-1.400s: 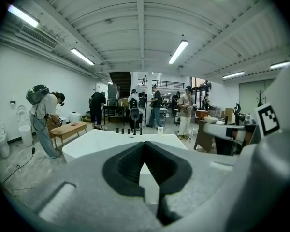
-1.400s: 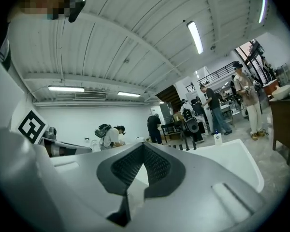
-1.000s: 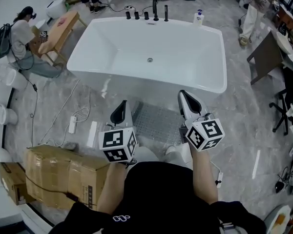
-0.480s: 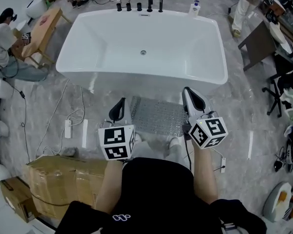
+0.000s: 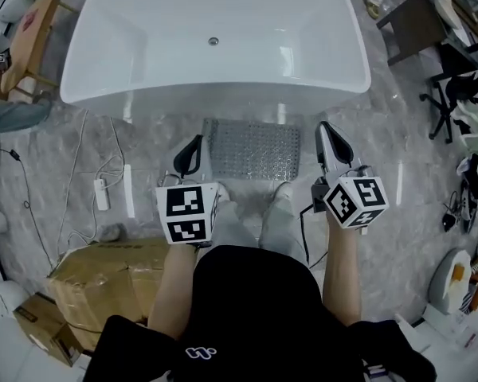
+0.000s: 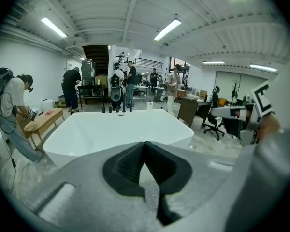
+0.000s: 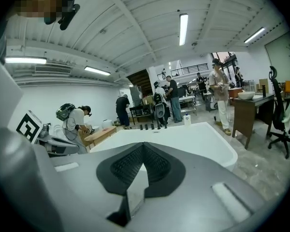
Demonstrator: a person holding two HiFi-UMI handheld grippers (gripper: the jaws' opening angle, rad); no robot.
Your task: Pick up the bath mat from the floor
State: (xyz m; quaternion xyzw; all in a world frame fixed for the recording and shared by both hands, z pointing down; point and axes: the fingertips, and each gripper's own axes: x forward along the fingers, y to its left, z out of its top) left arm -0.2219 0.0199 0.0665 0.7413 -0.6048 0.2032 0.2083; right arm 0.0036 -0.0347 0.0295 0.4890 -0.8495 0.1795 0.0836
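Note:
A grey, studded bath mat (image 5: 252, 150) lies flat on the marble floor in front of the white bathtub (image 5: 215, 46). My left gripper (image 5: 190, 151) hangs just off the mat's left edge, jaws shut and empty. My right gripper (image 5: 330, 144) hangs beside the mat's right edge, also shut with nothing held. In the left gripper view the shut jaws (image 6: 145, 146) point at the tub (image 6: 116, 132), with a sliver of the mat (image 6: 151, 199) showing below them. In the right gripper view the shut jaws (image 7: 143, 148) face the tub's rim (image 7: 183, 139).
A cardboard box (image 5: 103, 281) sits at my left, with a cable and power strip (image 5: 100, 193) on the floor near it. A dark table (image 5: 410, 14) and an office chair (image 5: 462, 94) stand at the right. A wooden bench (image 5: 28, 42) is at the far left. Several people stand behind the tub (image 6: 121, 86).
The view has tipped down and the tub has slid toward the top. Both grippers have sunk toward the floor and now flank the mat. Both stay shut.

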